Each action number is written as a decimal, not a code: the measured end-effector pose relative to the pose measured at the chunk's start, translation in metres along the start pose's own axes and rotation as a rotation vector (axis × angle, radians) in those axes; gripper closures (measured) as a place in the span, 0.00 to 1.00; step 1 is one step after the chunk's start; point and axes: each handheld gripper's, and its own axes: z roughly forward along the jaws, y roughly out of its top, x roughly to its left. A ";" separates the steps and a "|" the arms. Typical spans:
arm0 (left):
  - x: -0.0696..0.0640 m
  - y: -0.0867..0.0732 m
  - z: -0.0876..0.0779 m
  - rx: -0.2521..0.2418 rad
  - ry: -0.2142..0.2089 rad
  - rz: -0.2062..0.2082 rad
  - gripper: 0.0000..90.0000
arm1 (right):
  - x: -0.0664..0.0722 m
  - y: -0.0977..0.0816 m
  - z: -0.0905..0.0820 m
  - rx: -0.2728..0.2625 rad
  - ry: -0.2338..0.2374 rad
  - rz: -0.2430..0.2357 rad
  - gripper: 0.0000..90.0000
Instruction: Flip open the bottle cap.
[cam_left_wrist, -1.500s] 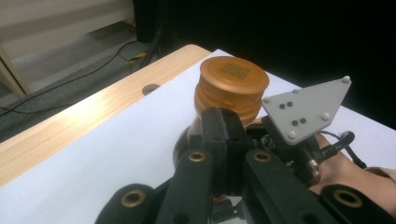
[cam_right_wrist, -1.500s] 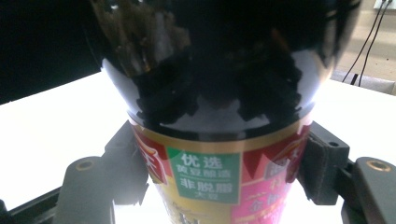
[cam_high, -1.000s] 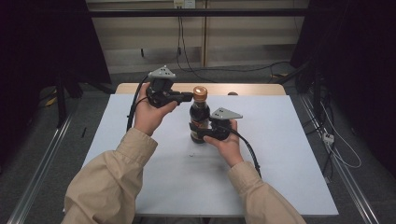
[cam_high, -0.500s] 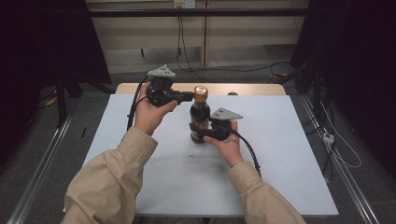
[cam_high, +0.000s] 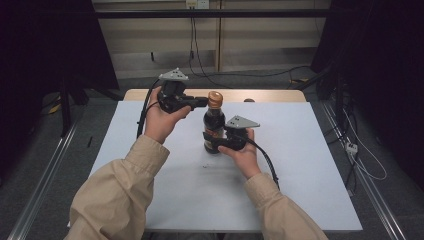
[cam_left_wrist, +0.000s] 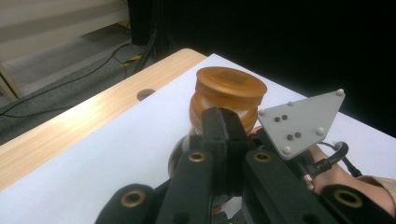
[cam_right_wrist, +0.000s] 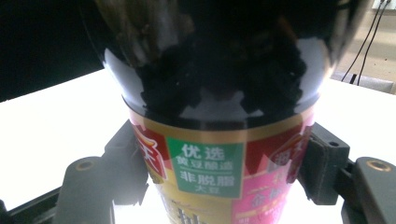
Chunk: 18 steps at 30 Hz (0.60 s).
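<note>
Bottle (cam_high: 214, 127) of dark sauce stands upright near the middle of the white counter (cam_high: 310, 165), a little toward the far side, its orange-brown cap (cam_high: 215, 99) on top. The right tool (cam_high: 212, 141) is clenched around the labelled lower body, jaws on either side of the label as the right gripper view shows, most likely to keep the bottle from turning or tipping. The left tool (cam_high: 202, 102) comes in level from the left at cap height; in the left gripper view its jaws are drawn together with their tips right against the side of the cap (cam_left_wrist: 229, 95). Whether they pinch its edge or merely rest on it I cannot tell. That pairing reads as a set-up for working the cap loose: one tool anchors, the other acts on the top.

Room is generous. White surface lies bare on every side of the bottle, widest toward the person and to the right. The wooden strip (cam_high: 270, 95) at the far edge sits just behind the cap, so any swing of the left hand is freer toward the near side. Cables trail off behind the counter, well apart.
</note>
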 end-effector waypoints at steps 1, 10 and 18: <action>0.000 0.000 0.000 -0.003 0.000 -0.001 1.00 | 0.000 0.000 0.000 -0.001 0.000 -0.001 0.33; 0.000 0.003 0.001 -0.004 0.000 -0.007 1.00 | -0.001 -0.001 0.000 -0.003 0.001 0.001 0.33; -0.001 0.004 0.002 -0.001 0.006 -0.005 1.00 | -0.001 -0.001 0.000 -0.008 0.004 0.002 0.33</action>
